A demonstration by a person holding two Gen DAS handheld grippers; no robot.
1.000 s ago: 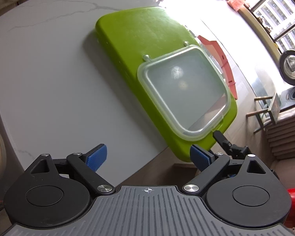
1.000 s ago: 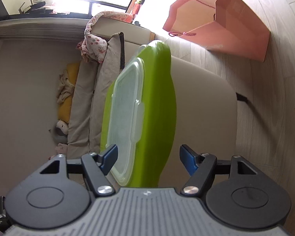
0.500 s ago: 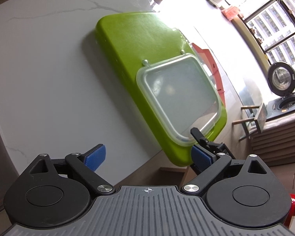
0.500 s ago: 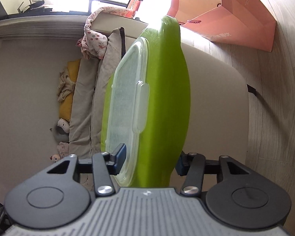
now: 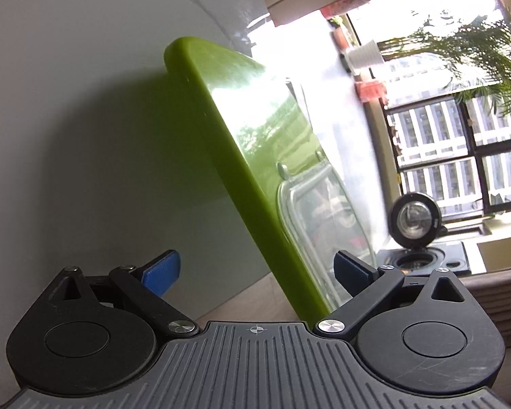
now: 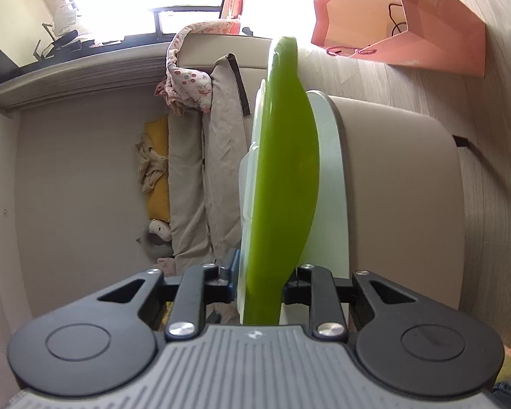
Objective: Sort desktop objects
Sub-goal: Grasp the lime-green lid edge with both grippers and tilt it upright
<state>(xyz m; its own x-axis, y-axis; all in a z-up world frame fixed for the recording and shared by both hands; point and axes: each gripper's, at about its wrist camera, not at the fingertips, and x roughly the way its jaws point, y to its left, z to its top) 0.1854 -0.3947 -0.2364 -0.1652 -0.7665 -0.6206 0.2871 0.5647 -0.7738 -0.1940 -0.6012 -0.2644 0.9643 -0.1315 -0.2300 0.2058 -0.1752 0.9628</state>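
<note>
The right hand-held gripper is clamped on the near edge of a flat, glossy lime-green plastic board, one blue-padded finger pressing on the clear plastic lid side and the other on the board's underside. It also pinches the rim of the translucent rectangular plastic lid that lies on the board's face, which by my reading keeps the lid from sliding while the board is handled. In this view the board runs edge-on from 6 o'clock up to 12 o'clock, with the pale marble-topped desk just behind it at 3 o'clock, so the board seems tipped or lifted off the desk; whether its far end touches the top cannot be told.

The left hand-held gripper stands wide apart and holds nothing. The board's near corner passes between its jaws, closer to the right finger, touching neither as far as can be seen. It looks placed to take the opposite edge, so that a long, slippery board is steadied at two points rather than swung from one. From here the lid sits at 3 o'clock of the gripper, the desk at 10 o'clock.

Farther out, a pink paper carrier bag stands open on the wooden floor at 1 o'clock of the right view.
</note>
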